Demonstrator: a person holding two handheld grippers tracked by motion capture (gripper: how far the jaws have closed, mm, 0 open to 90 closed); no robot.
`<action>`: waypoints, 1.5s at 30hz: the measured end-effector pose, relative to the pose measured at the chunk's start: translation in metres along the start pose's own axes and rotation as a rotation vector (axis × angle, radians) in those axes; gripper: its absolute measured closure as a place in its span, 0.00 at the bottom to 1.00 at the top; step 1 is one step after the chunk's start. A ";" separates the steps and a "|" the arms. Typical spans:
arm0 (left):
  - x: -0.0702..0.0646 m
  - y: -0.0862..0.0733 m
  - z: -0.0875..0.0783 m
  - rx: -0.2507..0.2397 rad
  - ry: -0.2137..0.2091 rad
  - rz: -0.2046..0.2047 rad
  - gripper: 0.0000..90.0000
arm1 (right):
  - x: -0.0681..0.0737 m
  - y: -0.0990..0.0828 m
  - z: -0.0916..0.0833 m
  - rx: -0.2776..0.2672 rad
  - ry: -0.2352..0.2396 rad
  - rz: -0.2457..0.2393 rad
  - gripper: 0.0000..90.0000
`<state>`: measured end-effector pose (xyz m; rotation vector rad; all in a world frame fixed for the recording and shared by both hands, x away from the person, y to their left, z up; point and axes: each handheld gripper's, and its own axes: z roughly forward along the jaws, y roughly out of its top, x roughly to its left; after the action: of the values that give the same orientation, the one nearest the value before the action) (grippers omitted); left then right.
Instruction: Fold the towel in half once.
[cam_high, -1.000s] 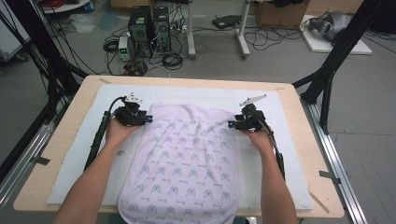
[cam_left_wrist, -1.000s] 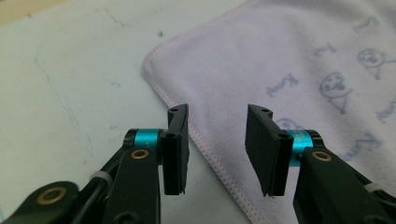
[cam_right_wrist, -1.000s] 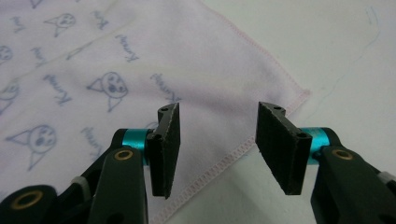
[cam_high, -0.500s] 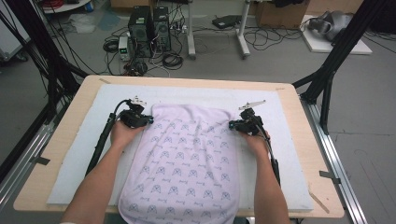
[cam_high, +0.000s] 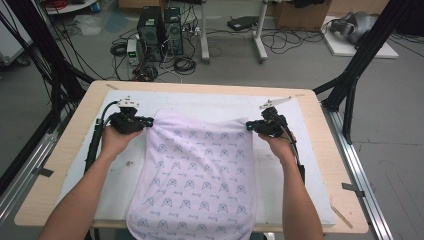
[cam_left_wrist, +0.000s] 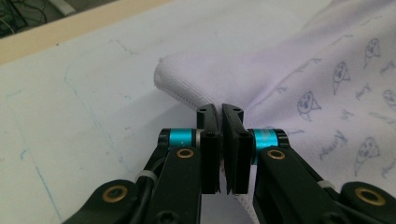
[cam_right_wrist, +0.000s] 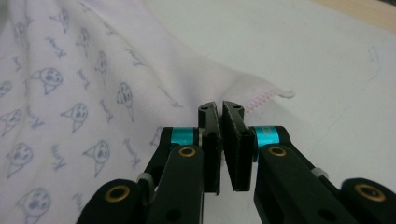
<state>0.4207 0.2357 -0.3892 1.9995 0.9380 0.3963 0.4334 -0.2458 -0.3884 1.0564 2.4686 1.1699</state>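
Both far corners of the pale lilac cotton cloth have lifted off the table since the earlier frames, and the far edge now stretches taut between the 2 grippers, whose jaws have just been closing on it. Left gripper is clenched on the far left corner, where the left gripper view shows a thick ribbed hem running into the closed jaws. Right gripper is clenched on the far right corner, where the right gripper view shows a pink stitched seam ending in a small loose tip just beyond the jaws.

1 cloth is on the table. It is soft knit, printed all over with small blue-grey cat faces and short scribbled words too small to read. It lies in the middle of the white mat, and its near end hangs over the near edge of the light wooden table. Faint blue pen lines mark the mat beside the left corner. Each of the 2 grippers carries 2 turquoise rings behind its black jaws.
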 end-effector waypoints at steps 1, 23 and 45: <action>0.000 -0.001 -0.005 -0.015 -0.009 -0.004 0.95 | 0.001 0.001 -0.005 -0.002 0.009 -0.002 0.96; -0.060 -0.062 -0.069 -0.018 -0.111 0.093 0.73 | 0.061 -0.069 -0.057 -0.015 0.199 -0.059 0.76; -0.045 -0.059 -0.017 0.086 -0.081 0.072 0.94 | 0.053 -0.060 -0.006 0.105 0.177 -0.044 0.88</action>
<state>0.3537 0.2323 -0.4244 2.1157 0.8472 0.3170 0.3615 -0.2386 -0.4235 0.9570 2.7010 1.1797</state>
